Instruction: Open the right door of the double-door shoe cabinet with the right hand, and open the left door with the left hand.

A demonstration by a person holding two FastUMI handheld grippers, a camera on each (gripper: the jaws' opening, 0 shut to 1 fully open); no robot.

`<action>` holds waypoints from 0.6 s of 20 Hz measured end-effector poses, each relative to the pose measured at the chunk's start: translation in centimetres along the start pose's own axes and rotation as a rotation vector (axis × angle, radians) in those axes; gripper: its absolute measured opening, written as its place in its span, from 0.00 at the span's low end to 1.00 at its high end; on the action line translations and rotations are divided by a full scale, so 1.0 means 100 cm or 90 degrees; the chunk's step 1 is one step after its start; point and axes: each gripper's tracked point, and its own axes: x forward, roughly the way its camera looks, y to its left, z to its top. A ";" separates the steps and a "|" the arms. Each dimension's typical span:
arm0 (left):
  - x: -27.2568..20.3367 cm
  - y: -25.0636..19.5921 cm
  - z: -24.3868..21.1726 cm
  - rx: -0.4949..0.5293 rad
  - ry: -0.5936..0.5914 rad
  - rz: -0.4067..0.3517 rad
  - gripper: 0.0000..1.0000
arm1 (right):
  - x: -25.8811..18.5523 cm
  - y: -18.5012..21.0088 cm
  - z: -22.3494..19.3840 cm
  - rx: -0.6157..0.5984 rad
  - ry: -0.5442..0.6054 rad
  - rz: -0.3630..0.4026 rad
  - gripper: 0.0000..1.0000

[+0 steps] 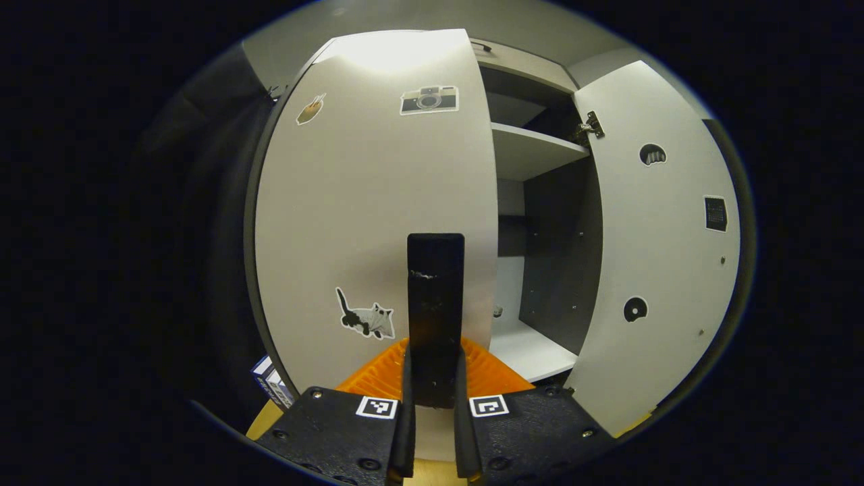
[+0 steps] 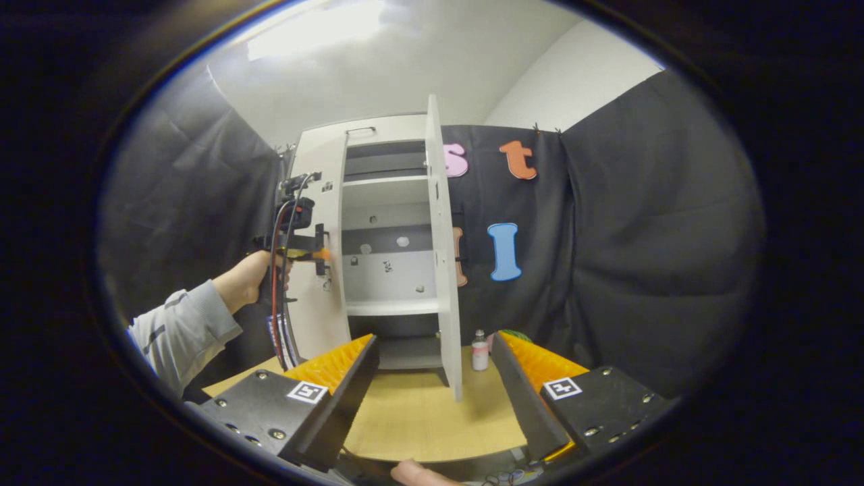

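1. gripping the left door's handle [image 1: 435, 297], the left gripper [image 1: 435, 405] has its fingers drawn nearly together on that dark upright bar, one pressed to each side.
2. directly ahead of these fingers stands the left door [image 1: 371, 202] of the shoe cabinet [image 2: 385, 270], carrying a camera sticker [image 1: 429, 100] up top and a cat sticker [image 1: 365, 316] low down, just left of the bar.
3. right of the fingers the right door [image 1: 658, 250] stands swung wide, baring the shelf [image 1: 536, 152] and the cabinet's dark inside.
4. the right gripper [image 2: 432, 385] is spread wide and holds nothing; it sits well back from the cabinet over the wooden table [image 2: 418, 418].
5. between its fingers, farther off, the right door shows edge-on; a small bottle [image 2: 479, 351] stands just inside the right finger.
6. far left of them, a hand [image 2: 253, 277] in a grey sleeve [image 2: 182, 331] holds the other gripper against the left door.
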 end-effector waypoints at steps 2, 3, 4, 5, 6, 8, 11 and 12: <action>-0.006 0.003 0.000 -0.004 -0.004 -0.001 0.25 | -0.012 0.004 0.004 0.002 -0.004 0.002 1.00; -0.010 0.004 0.000 -0.002 -0.005 -0.001 0.25 | -0.018 0.004 0.004 0.001 -0.005 0.002 1.00; -0.012 0.005 0.000 -0.002 -0.007 -0.001 0.25 | -0.021 0.003 0.003 0.001 -0.003 -0.002 1.00; -0.016 0.007 0.000 -0.002 -0.006 -0.002 0.25 | -0.022 0.003 0.003 0.001 0.000 -0.004 1.00; -0.019 0.008 -0.001 -0.001 -0.006 -0.003 0.25 | -0.024 0.004 0.003 0.001 0.004 -0.004 1.00; -0.026 0.011 -0.001 0.006 -0.008 -0.002 0.25 | -0.025 0.008 0.005 0.008 0.006 0.000 1.00; -0.035 0.018 -0.002 0.015 -0.005 0.002 0.24 | -0.030 0.013 0.012 0.016 0.001 0.002 1.00; -0.038 0.021 -0.004 0.018 0.000 0.003 0.24 | -0.032 0.014 0.014 0.014 -0.001 0.001 1.00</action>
